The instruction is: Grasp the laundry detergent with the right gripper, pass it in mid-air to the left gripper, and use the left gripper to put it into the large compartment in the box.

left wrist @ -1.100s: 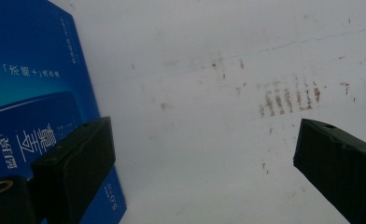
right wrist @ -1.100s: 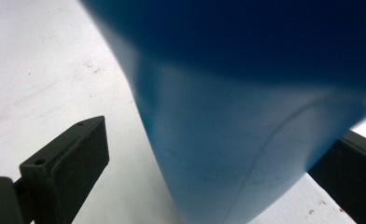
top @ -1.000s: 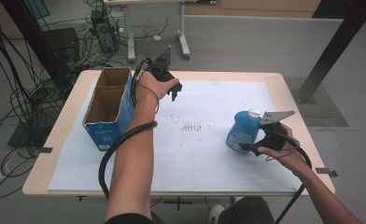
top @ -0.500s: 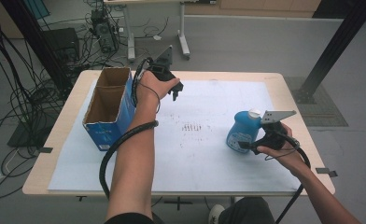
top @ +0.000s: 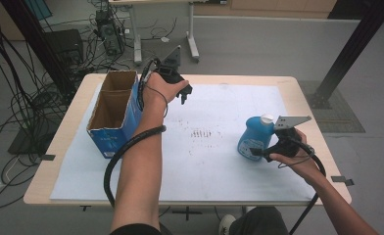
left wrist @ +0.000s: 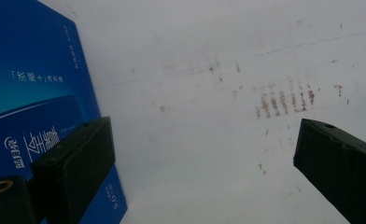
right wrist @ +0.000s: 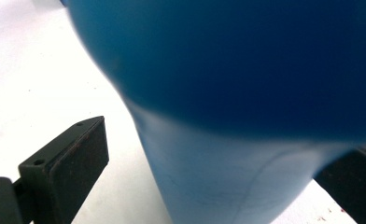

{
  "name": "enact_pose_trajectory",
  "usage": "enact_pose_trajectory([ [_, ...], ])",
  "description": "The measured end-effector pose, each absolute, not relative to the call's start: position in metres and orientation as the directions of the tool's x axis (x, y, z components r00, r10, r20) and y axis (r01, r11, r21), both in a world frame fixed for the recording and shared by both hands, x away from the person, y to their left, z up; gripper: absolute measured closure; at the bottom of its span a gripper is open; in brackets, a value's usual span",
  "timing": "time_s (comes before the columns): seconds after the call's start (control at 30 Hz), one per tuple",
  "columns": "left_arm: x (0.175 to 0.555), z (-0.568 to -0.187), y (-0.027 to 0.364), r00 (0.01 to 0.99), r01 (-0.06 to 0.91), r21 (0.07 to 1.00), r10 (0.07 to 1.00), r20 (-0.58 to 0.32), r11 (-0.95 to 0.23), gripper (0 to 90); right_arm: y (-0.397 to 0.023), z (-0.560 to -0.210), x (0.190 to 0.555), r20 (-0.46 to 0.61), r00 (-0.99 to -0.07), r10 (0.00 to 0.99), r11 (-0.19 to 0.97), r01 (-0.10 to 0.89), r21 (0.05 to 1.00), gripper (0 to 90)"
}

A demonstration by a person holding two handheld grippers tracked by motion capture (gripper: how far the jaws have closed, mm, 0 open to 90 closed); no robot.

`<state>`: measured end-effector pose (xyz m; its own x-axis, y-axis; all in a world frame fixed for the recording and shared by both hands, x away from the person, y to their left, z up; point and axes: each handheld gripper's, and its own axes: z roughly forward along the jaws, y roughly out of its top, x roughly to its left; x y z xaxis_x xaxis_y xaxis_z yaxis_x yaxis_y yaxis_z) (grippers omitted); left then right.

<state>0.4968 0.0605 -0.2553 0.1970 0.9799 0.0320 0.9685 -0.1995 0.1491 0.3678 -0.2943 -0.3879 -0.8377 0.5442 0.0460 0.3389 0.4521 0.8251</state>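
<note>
Our right gripper [top: 260,152] has its jaws spread around the blue bottle [top: 254,138], standing near the table's [top: 77,106] right edge. Our left gripper [top: 184,95] hangs released beside the box [top: 112,111].

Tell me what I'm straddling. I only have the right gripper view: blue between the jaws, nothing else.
Observer: A blue bottle with a white cap, upright on the white sheet. The right hand-held gripper sits low at its base.
Operator: Where is the left hand-held gripper?
Observer: The left hand-held gripper is above the far side of the sheet, beside a cardboard box with its top open.
Operator: Is it holding anything?
Observer: No. Its own view shows the jaws wide apart over bare sheet.
</note>
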Motion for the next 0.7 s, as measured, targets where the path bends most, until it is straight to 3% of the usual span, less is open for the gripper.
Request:
enact_pose_trajectory([
  [0.7,0.4985,-0.2561,0.0600,0.204,0.968,0.145,0.978,0.033,-0.207,5.8,-0.2924,-0.3883,0.3683,0.045,-0.838,0.544,0.450,0.337,0.827,2.0],
])
